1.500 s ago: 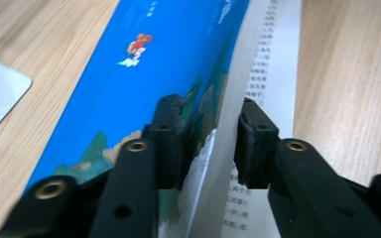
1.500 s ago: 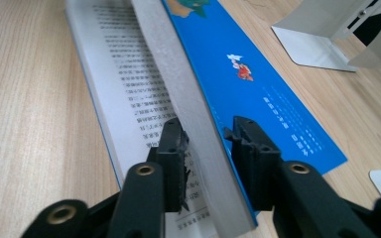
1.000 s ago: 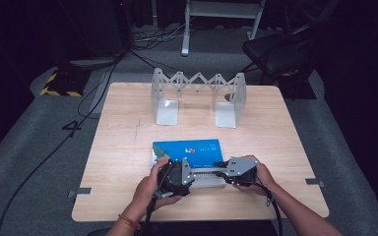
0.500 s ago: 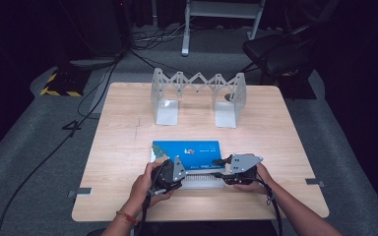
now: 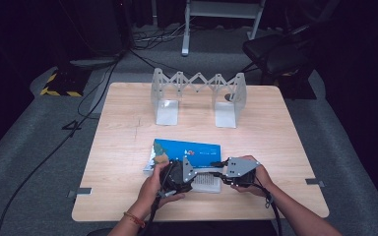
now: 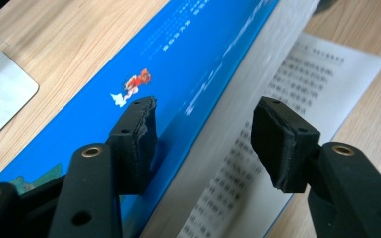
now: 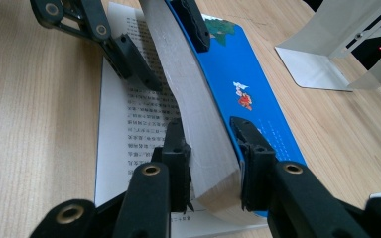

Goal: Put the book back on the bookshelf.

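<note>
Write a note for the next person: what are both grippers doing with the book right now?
Right gripper: shut on the book's lifted block of pages.
Left gripper: jaws just opening, straddling that block; pads not pressing.
Book: lies open near the table's front edge, blue cover up, one printed page flat.
Bookend rack: empty, at the far side.
Done: book lifted partly open.
Left: probably re-grip with left, then stand it in the rack.

- High view: from above the person's side, facing forward and down over the whole worktop (image 5: 128,128).
- Both claw views sit close and low; all three views share the blue book (image 5: 187,150) (image 6: 188,64) (image 7: 248,89).
</note>
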{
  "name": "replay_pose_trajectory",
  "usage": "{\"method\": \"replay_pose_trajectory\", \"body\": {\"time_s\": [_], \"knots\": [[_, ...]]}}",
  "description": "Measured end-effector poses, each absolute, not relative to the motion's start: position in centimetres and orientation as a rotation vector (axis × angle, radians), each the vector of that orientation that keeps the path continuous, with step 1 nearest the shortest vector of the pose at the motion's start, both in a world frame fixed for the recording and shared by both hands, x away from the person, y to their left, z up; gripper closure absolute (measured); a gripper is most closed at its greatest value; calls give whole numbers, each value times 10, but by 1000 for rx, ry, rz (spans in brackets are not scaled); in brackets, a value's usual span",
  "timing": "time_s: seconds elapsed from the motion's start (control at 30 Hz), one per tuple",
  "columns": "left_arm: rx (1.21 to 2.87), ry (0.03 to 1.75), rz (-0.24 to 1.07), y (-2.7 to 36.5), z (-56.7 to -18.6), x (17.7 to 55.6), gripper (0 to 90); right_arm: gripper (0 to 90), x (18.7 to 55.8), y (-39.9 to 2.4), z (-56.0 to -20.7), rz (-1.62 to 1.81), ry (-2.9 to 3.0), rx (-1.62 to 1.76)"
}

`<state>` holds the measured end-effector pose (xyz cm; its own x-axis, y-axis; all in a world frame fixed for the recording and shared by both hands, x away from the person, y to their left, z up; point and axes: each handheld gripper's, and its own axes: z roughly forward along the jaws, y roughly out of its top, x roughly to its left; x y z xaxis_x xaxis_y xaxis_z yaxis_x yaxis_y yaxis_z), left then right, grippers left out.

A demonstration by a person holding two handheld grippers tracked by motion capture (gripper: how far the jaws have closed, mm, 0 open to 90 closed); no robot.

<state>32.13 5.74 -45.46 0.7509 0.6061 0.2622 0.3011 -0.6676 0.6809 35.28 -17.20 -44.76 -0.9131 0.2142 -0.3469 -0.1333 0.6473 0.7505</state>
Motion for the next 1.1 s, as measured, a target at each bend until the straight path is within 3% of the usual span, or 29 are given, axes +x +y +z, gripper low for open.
{"method": "replay_pose_trajectory", "body": {"time_s": [0.4, 0.53, 0.63, 0.9, 1.1], "knots": [[2272, 643, 624, 63, -457, 322, 595, 692, 348, -167, -443, 1139, 2468, 108], [2224, 639, 602, 69, -460, 323, 649, 575, 352, -170, -441, 1235, 2457, 169], [2178, 648, 602, 74, -457, 324, 690, 407, 357, -180, -436, 1283, 2418, 221], [2078, 651, 581, 88, -454, 324, 713, 365, 387, -224, -438, 1285, 2392, 431], [2027, 658, 553, 97, -449, 324, 716, 329, 412, -234, -467, 1187, 2493, 580]]}}
